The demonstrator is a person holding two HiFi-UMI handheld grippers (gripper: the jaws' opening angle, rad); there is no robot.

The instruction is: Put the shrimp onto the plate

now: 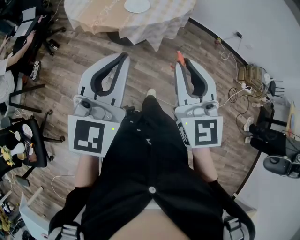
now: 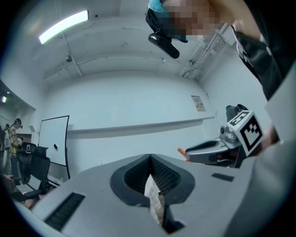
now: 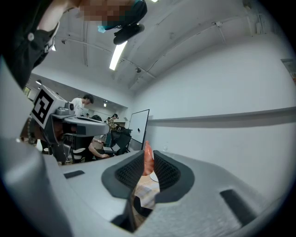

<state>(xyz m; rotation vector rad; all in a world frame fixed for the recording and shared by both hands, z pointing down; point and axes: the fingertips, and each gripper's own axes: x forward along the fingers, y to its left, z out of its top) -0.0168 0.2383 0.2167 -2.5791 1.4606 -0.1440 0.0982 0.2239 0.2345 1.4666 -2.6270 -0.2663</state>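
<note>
An orange shrimp sticks out from the tips of my right gripper, which is shut on it. In the right gripper view the shrimp stands upright between the ribbed pads. My left gripper is shut with nothing in it, and its tips meet in the left gripper view. Both grippers are held side by side above the wooden floor, close to my body. The white plate lies on a round table with a pale cloth, well ahead of both grippers.
Office chairs and a seated person are at the left. Cables and gear lie along the white wall at the right. The tablecloth's corner hangs down toward the grippers.
</note>
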